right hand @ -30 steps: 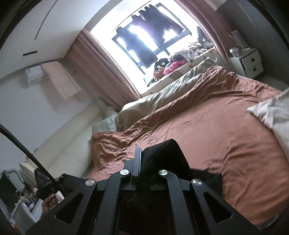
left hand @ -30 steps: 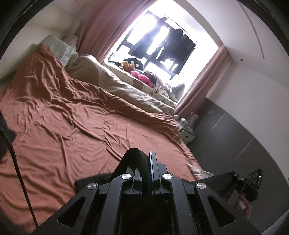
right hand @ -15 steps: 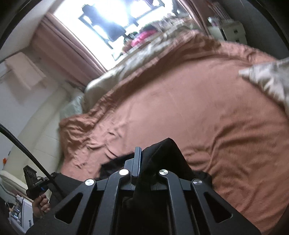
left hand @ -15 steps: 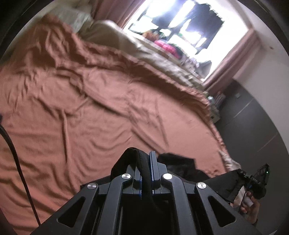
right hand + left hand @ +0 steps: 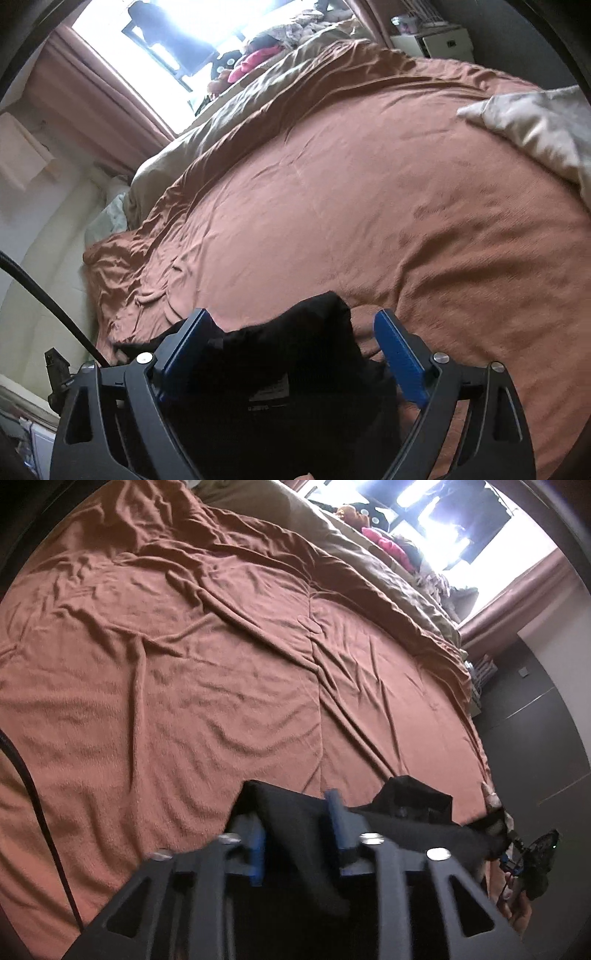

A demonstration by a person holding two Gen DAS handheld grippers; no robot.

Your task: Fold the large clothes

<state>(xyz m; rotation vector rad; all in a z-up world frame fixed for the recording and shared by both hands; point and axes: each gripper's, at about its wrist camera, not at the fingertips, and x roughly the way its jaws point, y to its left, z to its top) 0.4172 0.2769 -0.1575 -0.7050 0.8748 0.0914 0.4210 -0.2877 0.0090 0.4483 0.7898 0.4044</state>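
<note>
A black garment (image 5: pixel 410 805) lies bunched on the brown bedspread (image 5: pixel 184 664) at the near edge of the bed. In the left wrist view my left gripper (image 5: pixel 295 812) hangs just over it. Its jaws are opening, and a fold of the black cloth stands loose between the blue pads (image 5: pixel 336 823). In the right wrist view my right gripper (image 5: pixel 291 317) is low over the same black garment (image 5: pixel 288 362). Its jaws are opening too and stand wide. The blue pads (image 5: pixel 399 358) are clear of the cloth between them.
The brown bedspread (image 5: pixel 369 203) covers most of the bed. A beige duvet (image 5: pixel 369 565) lies along the window side, and a pale pillow (image 5: pixel 535 125) sits at the right. A white nightstand (image 5: pixel 436 40) stands beyond the bed. A black cable (image 5: pixel 33 794) hangs at the left.
Both grippers came down toward the bed with the black garment. Both sets of jaws, shut on the cloth before, now stand apart, and the garment rests on the bedspread.
</note>
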